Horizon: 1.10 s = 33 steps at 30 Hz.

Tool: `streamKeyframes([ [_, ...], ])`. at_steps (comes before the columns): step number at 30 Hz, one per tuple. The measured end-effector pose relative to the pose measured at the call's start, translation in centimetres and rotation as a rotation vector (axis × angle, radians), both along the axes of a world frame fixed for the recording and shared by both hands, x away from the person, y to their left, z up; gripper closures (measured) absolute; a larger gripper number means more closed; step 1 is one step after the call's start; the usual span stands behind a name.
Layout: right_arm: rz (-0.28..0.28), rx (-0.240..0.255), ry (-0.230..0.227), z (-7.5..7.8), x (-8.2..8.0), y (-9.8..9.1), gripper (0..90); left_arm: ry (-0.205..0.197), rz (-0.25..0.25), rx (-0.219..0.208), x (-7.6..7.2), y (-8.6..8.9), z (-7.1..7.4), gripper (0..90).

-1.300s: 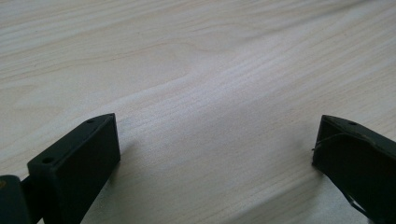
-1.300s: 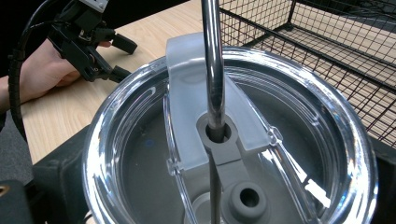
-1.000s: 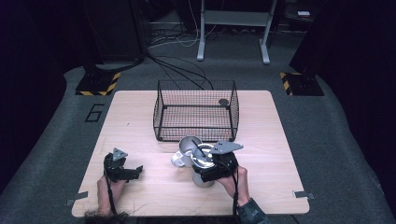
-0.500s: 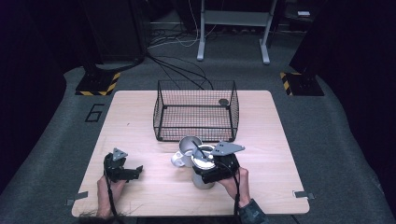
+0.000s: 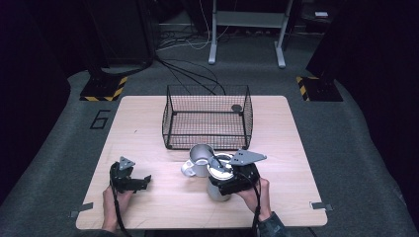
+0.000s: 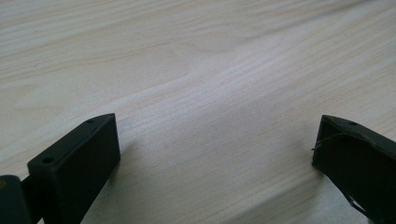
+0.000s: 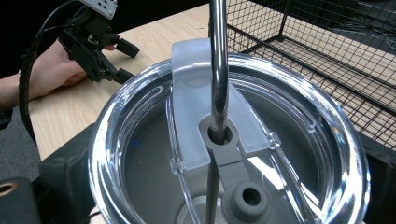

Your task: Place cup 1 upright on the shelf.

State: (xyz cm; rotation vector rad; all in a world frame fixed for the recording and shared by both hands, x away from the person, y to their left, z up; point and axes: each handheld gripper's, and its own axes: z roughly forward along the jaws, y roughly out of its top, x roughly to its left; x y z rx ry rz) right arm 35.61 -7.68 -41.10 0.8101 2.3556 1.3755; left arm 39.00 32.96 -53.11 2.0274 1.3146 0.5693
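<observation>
A steel tumbler (image 5: 217,191) with a clear lid (image 7: 140,140) and a metal straw (image 7: 218,60) stands at the front middle of the wooden table (image 5: 286,148). My right gripper (image 5: 225,183) is shut on it, one black jaw on each side of the tumbler just below the lid. A pale mug (image 5: 198,159) stands just behind and left of the tumbler, close to it. My left gripper (image 5: 142,181) rests low over the table at the front left. Its jaws are wide open over bare wood (image 6: 215,154) with nothing between them.
A black wire basket (image 5: 207,121) stands at the back middle of the table, right behind the mug, with a small dark round object (image 5: 236,107) at its far right corner. Its mesh wall (image 7: 327,56) rises close beyond the tumbler. The left hand and left gripper (image 7: 100,46) lie beyond the tumbler.
My right gripper and the tumbler it holds have shifted slightly to the right. The left gripper has stayed in place.
</observation>
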Motion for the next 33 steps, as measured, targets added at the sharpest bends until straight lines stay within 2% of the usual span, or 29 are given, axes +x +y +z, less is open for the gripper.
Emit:
streamKeyframes([
  [6,-0.001,0.000,0.009,0.1,-0.2,-0.5,3.5,0.000,0.000,0.000,0.0,0.0,0.0,0.5],
  [14,-0.020,-0.002,-0.017,1.1,-0.5,-1.4,3.5,0.005,-0.002,0.002,0.0,0.0,0.0,0.5],
  [18,-0.033,-0.008,-0.017,1.4,-0.5,-1.9,3.5,0.005,-0.003,0.002,0.0,0.0,0.0,0.5],
  [33,-0.073,0.011,-0.025,2.8,0.3,-3.6,3.5,0.002,-0.002,0.001,0.0,0.0,0.0,0.5],
])
